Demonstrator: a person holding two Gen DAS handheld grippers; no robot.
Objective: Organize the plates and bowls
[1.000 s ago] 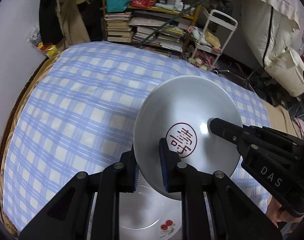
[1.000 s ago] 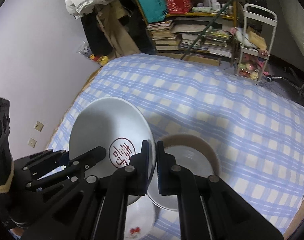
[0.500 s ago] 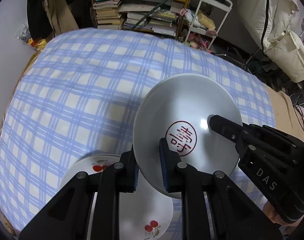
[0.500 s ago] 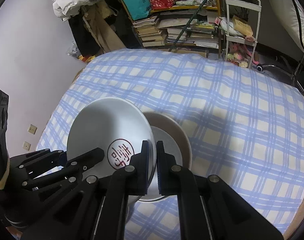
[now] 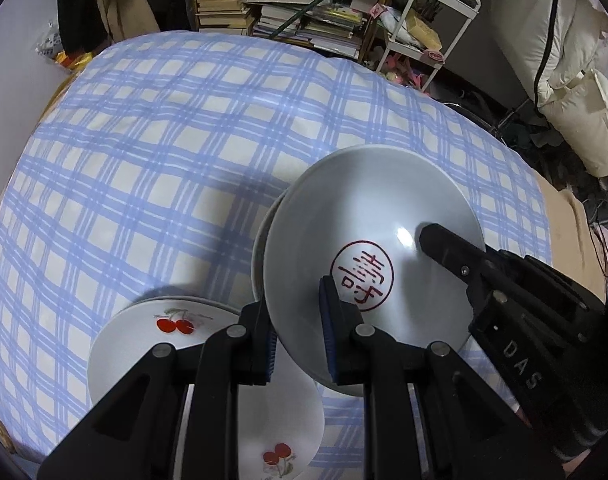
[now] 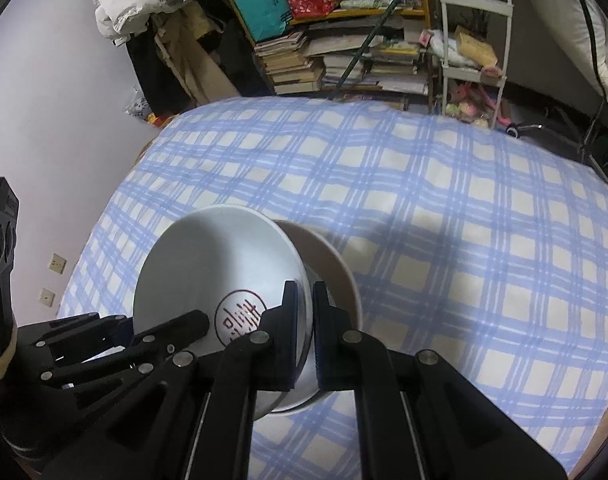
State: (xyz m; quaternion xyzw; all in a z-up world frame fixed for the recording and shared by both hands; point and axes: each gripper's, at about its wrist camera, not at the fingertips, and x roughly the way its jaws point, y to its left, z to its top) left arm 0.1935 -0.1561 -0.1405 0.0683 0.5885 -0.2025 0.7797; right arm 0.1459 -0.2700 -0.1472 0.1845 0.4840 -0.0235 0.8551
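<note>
Pale grey-white and glazed, the bowl with the red seal mark is being held tilted over the checked cloth, partly inside the rim of the brown-edged bowl lying there. The left gripper is clamping its near rim, one pad inside and one outside; the right gripper is pinching the opposite rim, its jaws nearly together. Beside them the cherry plate is lying flat. Compared with a second earlier, the held bowl is sitting lower and overlapping the brown-edged one, and more of the plate is showing.

lower bowl mostly hidden, cherry plate partly covered
</note>
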